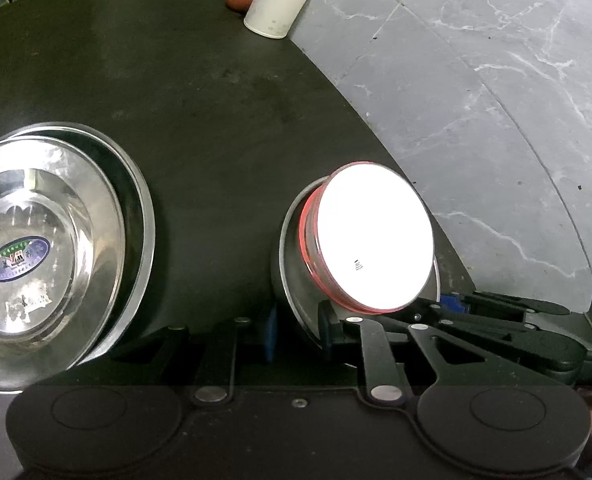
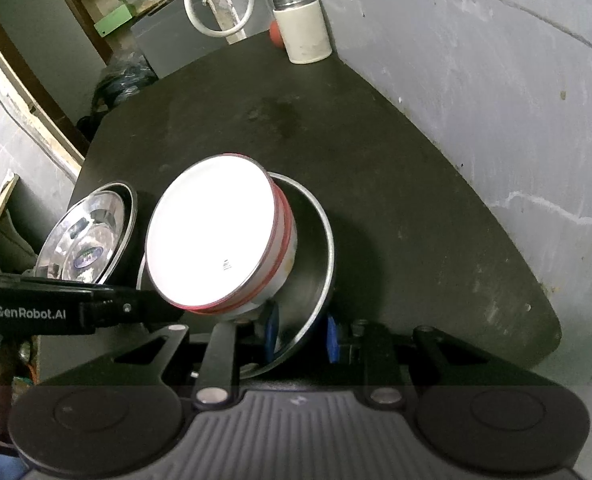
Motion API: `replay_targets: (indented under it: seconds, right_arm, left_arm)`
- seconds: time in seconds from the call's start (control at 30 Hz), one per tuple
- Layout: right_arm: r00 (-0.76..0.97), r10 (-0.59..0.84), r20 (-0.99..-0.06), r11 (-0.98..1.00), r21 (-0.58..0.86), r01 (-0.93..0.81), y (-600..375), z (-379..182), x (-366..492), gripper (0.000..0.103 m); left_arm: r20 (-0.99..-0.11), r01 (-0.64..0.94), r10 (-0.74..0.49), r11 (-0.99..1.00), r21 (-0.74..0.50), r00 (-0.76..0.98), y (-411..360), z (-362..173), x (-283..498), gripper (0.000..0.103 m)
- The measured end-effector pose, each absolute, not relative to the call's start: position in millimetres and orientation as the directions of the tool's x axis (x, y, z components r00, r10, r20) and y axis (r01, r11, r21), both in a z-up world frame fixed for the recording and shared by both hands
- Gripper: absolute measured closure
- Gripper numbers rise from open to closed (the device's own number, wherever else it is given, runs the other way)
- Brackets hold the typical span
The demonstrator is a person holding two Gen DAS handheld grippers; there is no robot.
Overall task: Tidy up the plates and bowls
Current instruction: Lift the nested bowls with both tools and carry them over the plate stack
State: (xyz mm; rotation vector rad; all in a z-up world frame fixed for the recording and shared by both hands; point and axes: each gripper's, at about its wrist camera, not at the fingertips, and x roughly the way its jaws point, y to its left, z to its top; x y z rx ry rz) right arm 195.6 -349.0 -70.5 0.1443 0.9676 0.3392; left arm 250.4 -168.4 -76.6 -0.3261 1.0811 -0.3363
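From the left wrist, we saw the stacked steel plates (image 1: 51, 248) resting on the dark table (image 1: 215, 100). Our left gripper (image 1: 296, 332) stood parted beside the steel bowl (image 1: 291, 264), grasping nothing, with the white bowl (image 1: 376, 236) nested inside it.

From the right wrist, our right gripper (image 2: 302, 336) straddled the steel bowl's (image 2: 316, 248) near rim; we could not tell whether its pads pinched. We judged a firm rim grip and level carry best.

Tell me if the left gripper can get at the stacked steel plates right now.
Probably yes: the steel plates lie just left of the left gripper, with only dark tabletop between them.
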Motion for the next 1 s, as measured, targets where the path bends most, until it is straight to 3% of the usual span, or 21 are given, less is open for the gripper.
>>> replay_targets:
  seconds: [0.43,1.0]
  right_arm:
    - [0.55,0.383,-0.742,0.923,0.282,-0.262,-348,-62,194,0.076]
    - [0.51,0.481,-0.713,0.864,0.285,-0.415,-308,-45,208,0.076]
  left_arm:
    - [-0.777,0.124,-0.399,0.912,-0.391,0.487,-161,-60,242,0.081]
    - [-0.769,-0.006,-0.31,0.926,-0.378,0.559,-123,-39,220,0.081]
